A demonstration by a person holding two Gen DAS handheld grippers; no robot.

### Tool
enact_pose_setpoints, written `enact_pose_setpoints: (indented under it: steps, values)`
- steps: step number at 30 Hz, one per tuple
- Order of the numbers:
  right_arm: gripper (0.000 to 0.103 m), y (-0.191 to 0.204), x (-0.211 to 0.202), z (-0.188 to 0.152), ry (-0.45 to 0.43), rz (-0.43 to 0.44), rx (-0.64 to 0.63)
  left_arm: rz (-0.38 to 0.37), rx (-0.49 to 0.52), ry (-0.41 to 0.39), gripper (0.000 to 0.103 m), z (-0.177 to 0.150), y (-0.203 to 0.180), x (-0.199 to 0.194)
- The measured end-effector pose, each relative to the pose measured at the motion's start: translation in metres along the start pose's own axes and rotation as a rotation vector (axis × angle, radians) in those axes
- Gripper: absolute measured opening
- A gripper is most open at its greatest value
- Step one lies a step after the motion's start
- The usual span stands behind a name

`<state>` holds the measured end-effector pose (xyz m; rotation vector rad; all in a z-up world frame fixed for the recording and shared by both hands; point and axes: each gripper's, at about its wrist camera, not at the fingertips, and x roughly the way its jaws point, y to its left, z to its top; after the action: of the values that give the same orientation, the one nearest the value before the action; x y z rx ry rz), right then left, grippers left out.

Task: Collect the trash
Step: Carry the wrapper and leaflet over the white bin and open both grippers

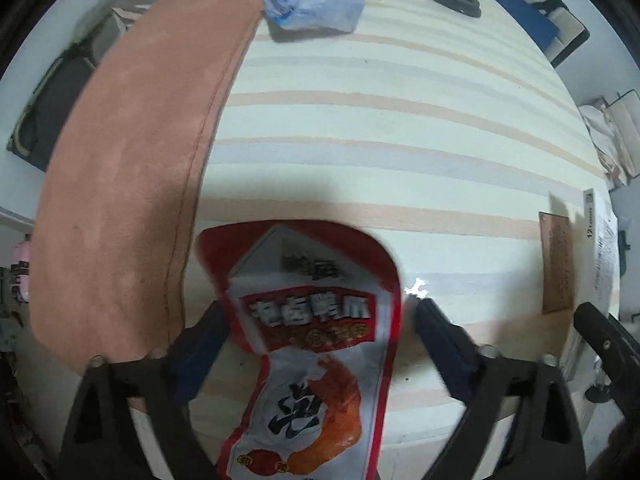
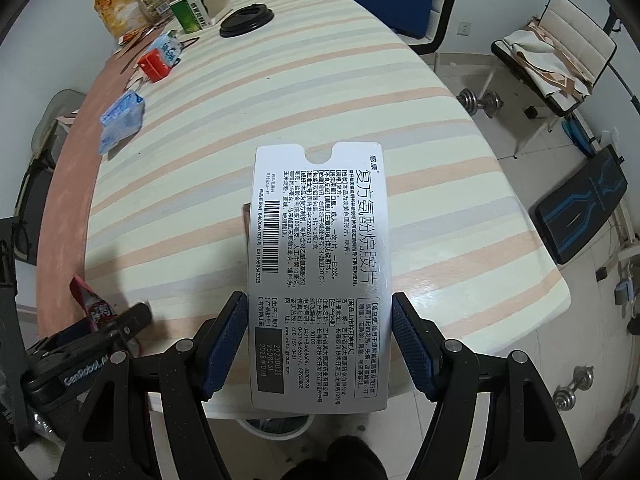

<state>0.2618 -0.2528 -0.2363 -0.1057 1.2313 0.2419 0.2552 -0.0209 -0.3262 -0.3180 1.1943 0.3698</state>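
Red-and-white foil snack wrapper [image 1: 316,344] hangs between the fingers of our left tool [image 1: 320,336], long axis running 12 to 6 in the left wrist view. The fingers look spread wider than the wrapper at the level we can see; the left one touches its edge, the right one stands just apart. Whether a grip holds lower down, we cannot tell.

Silver medicine box [image 2: 320,272] sits in our right tool [image 2: 320,344], long axis also 12 to 6, the notched flap end at 12. Both blue pads [image 2: 224,344] meet its long edges, so we judge it pinched. It is lifted off the striped surface [image 2: 440,200].

A white bin rim [image 2: 276,428] shows at 6 in the right wrist view, just under the near edge of the surface and below the box. We judge the coming move turns on that: the right tool is directly over it, the left tool at 8 to 9 beside it.

Remaining candidates lie far off toward 11: blue tissue pack [image 2: 122,122], red box [image 2: 154,65], black lid [image 2: 246,20].
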Motion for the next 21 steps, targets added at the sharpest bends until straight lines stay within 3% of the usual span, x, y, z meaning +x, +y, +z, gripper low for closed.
enact_pose_setpoints:
  steps: [3,7,14,18,21]
  values:
    - [0.073,-0.006,-0.001,-0.002,-0.008,-0.007,0.003,-0.024,0.021,-0.019,0.057,-0.001,0.004,-0.006]
    - [0.073,-0.01,-0.001,-0.005,-0.002,0.006,0.019,-0.047,0.029,-0.028,0.054,-0.003,0.015,-0.012]
    - [0.073,-0.007,-0.015,-0.013,-0.021,0.058,0.005,-0.201,-0.039,-0.045,0.054,-0.018,0.047,-0.041]
    - [0.073,0.0,-0.029,-0.038,-0.019,0.107,-0.026,-0.244,-0.041,-0.089,0.054,-0.045,0.064,-0.071]
    - [0.073,0.01,-0.034,-0.074,0.007,0.144,-0.063,-0.27,-0.058,-0.075,0.054,-0.075,0.08,-0.078]
